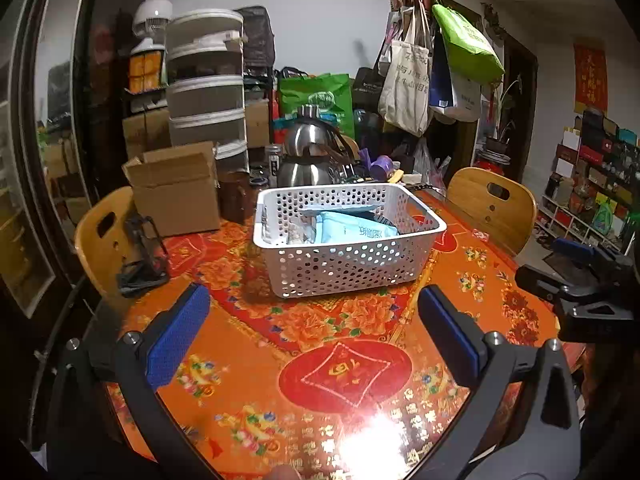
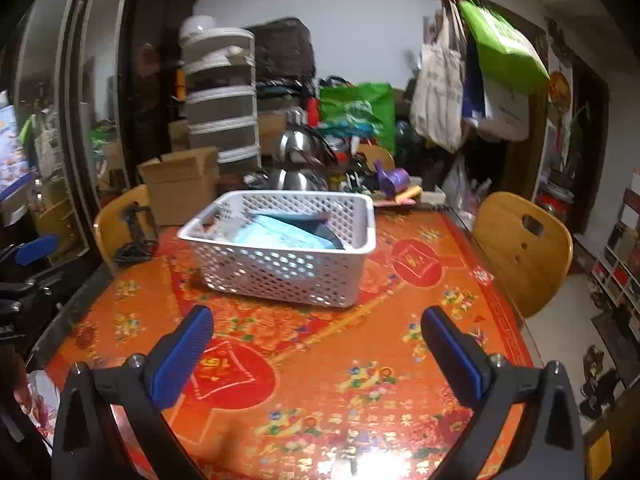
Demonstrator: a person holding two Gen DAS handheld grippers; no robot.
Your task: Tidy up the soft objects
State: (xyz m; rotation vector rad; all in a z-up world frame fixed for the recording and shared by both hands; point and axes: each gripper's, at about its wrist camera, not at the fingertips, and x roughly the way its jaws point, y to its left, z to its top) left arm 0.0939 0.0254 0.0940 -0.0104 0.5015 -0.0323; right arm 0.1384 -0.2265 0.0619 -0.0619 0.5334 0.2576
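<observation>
A white perforated plastic basket (image 1: 344, 268) stands on the orange-red patterned table (image 1: 248, 360); it also shows in the right wrist view (image 2: 280, 268). Inside it lie a light blue soft packet (image 1: 352, 230) and other flat soft packs, seen also in the right wrist view (image 2: 284, 234). My left gripper (image 1: 314, 300) is open and empty, hovering over the table in front of the basket. My right gripper (image 2: 316, 320) is open and empty, also short of the basket. The right gripper shows at the left view's right edge (image 1: 576, 276).
A cardboard box (image 1: 176, 192), steel kettle (image 1: 308, 152) and clutter line the table's far edge. Wooden chairs stand at left (image 1: 104, 240) and right (image 1: 492, 208). A black stand (image 1: 140, 256) sits at the table's left. Bags hang on a coat rack (image 1: 432, 68).
</observation>
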